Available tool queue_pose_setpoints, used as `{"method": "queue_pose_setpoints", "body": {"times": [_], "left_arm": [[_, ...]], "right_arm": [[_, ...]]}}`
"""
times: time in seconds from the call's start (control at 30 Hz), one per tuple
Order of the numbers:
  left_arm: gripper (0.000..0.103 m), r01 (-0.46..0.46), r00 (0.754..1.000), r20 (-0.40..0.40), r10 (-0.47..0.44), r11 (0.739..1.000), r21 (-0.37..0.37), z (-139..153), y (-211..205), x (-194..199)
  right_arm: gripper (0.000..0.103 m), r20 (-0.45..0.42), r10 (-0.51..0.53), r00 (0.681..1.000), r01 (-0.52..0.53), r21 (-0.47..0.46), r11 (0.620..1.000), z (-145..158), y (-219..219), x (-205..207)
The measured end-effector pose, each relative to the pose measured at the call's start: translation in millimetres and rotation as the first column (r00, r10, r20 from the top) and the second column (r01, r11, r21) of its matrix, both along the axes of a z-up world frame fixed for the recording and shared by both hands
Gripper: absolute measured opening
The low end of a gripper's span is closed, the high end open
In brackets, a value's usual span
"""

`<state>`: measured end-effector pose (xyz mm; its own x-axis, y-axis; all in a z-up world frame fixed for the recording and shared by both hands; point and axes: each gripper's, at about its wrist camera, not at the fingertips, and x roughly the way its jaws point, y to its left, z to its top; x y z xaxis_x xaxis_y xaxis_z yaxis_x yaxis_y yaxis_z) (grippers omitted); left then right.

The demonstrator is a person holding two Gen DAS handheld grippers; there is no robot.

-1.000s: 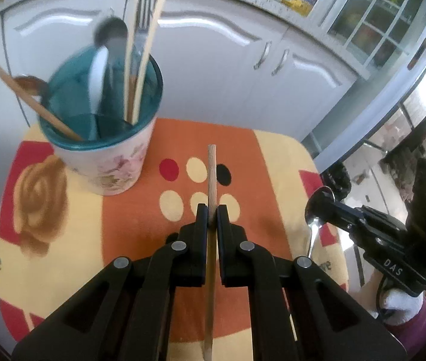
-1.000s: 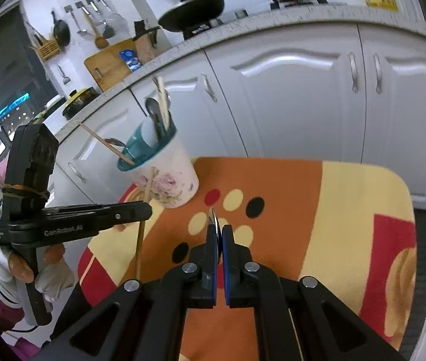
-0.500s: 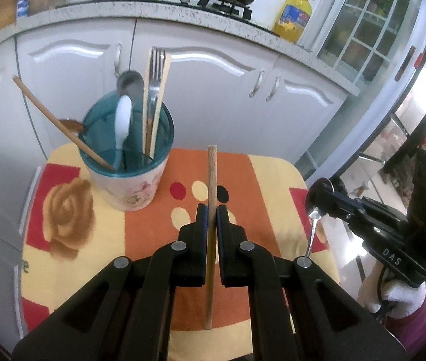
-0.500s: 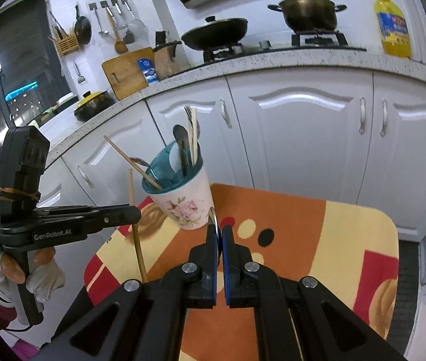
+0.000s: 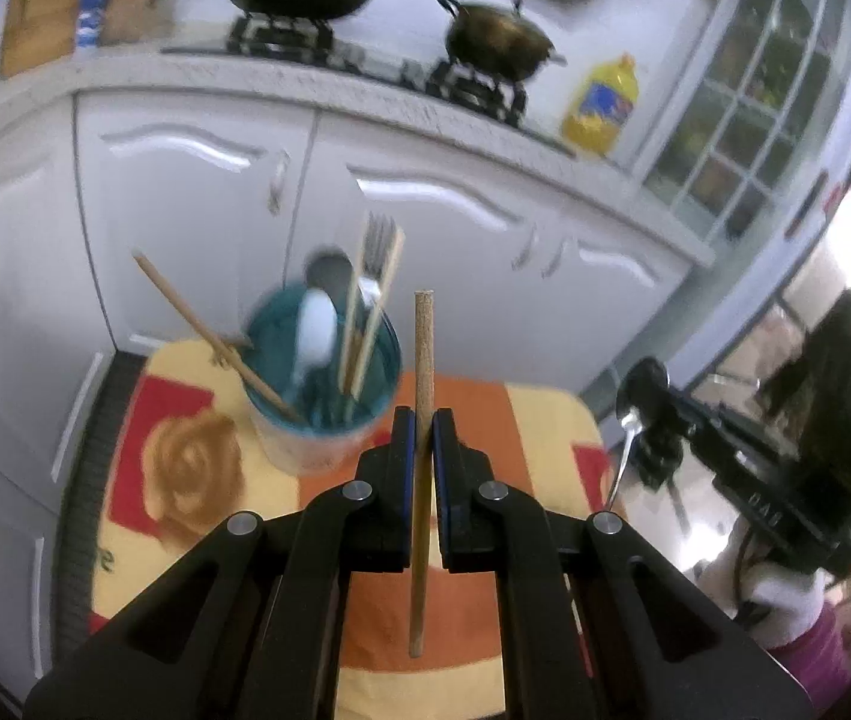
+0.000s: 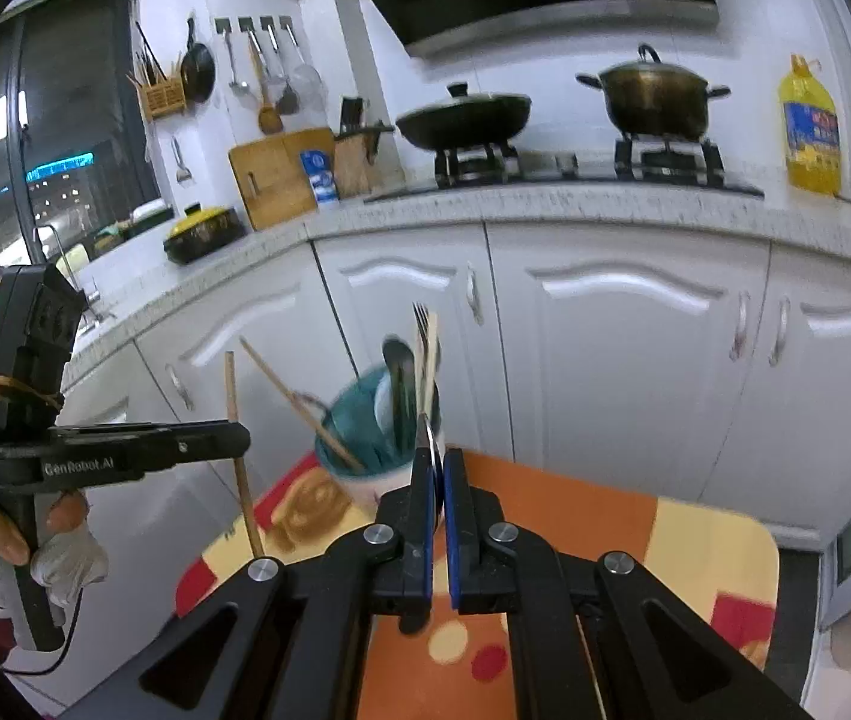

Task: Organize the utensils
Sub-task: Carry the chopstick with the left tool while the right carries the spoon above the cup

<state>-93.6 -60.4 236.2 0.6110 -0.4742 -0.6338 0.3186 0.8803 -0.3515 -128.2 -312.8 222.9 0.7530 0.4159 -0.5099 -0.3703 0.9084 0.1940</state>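
My left gripper (image 5: 419,420) is shut on a wooden chopstick (image 5: 423,354) and holds it upright, above and to the right of the teal-rimmed utensil cup (image 5: 320,420). The cup holds a fork, spoons and chopsticks. In the right wrist view the left gripper (image 6: 239,438) and its chopstick (image 6: 232,378) are left of the cup (image 6: 365,450). My right gripper (image 6: 436,456) is shut on a metal spoon (image 6: 425,432), seen edge-on. In the left wrist view that spoon (image 5: 626,450) hangs from the right gripper (image 5: 644,420) at the right.
The cup stands on a small table with an orange, yellow and red cloth (image 5: 533,420), which also shows in the right wrist view (image 6: 605,534). White kitchen cabinets (image 6: 623,348) stand close behind. A counter above carries a wok, a pot and an oil bottle (image 6: 809,126).
Both grippers have risen and tilted up with their utensils, so the cup and table look lower and farther. The counter and stove have come into view.
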Motion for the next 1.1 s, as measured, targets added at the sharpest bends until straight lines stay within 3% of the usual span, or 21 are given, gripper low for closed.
{"method": "queue_pose_setpoints", "body": {"times": [0.23, 0.4, 0.7, 0.8, 1.0, 1.1], "left_arm": [[0.004, -0.100, 0.987, 0.124, 0.102, 0.995, -0.017, 56.1, 23.8, 28.7], [0.004, -0.180, 0.959, 0.228, 0.170, 0.983, 0.022, 77.9, 25.2, 57.3], [0.004, -0.247, 0.938, 0.266, 0.221, 0.967, 0.066, 51.0, 21.6, 113.1], [0.004, -0.243, 0.946, 0.236, 0.224, 0.968, 0.054, 39.8, 21.0, 131.7], [0.004, -0.219, 0.961, 0.195, 0.194, 0.969, 0.115, 9.0, 6.6, 148.0], [0.004, -0.216, 0.965, 0.175, 0.193, 0.969, 0.122, -3.2, 5.7, 149.3]], "right_arm": [[0.003, 0.067, -0.046, 0.997, 0.046, -0.004, 0.999, 35.4, 22.9, 38.6], [0.003, 0.118, -0.086, 0.989, 0.089, -0.017, 0.996, 47.6, 42.3, 73.9], [0.003, 0.158, -0.115, 0.981, 0.125, -0.058, 0.990, 28.2, 67.4, 141.2], [0.003, 0.174, -0.107, 0.979, 0.126, -0.097, 0.987, 18.6, 76.5, 155.9], [0.003, 0.199, -0.082, 0.977, 0.114, -0.159, 0.981, -2.8, 86.7, 165.1], [0.003, 0.164, -0.071, 0.984, 0.098, -0.160, 0.982, -15.9, 86.8, 167.6]]}}
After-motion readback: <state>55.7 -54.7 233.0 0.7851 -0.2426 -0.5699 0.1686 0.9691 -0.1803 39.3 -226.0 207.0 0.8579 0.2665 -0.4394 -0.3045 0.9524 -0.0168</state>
